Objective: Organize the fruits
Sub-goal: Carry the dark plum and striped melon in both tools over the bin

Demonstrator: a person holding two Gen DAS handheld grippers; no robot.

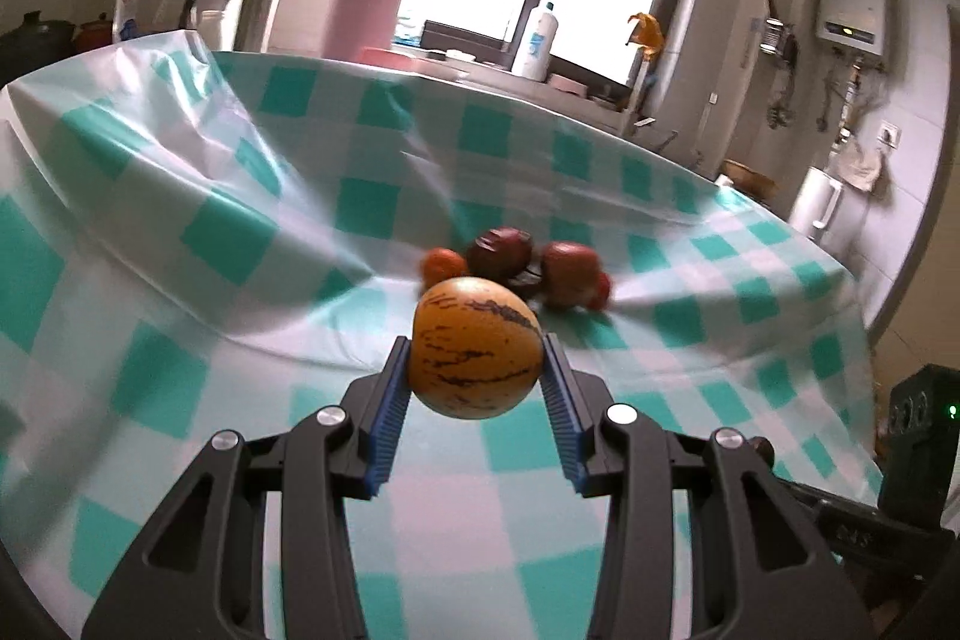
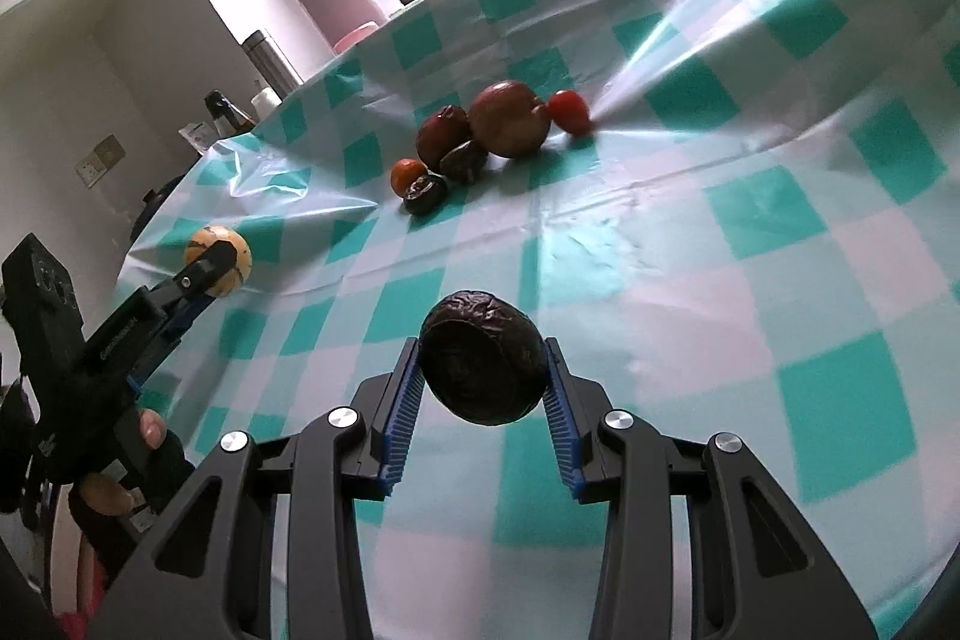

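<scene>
The table, under a green-and-white checked cloth, carries a cluster of fruit toward its far side. The left gripper has its jaws pinching a striped yellow fruit. The right gripper has its jaws pinching a wrinkled dark fruit, both above the cloth.

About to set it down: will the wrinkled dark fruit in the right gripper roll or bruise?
The wrinkled dark fruit looks rounded, so it may roll on the creased tablecloth. Its shrivelled skin suggests it is soft; the right gripper should probably release gently.
</scene>
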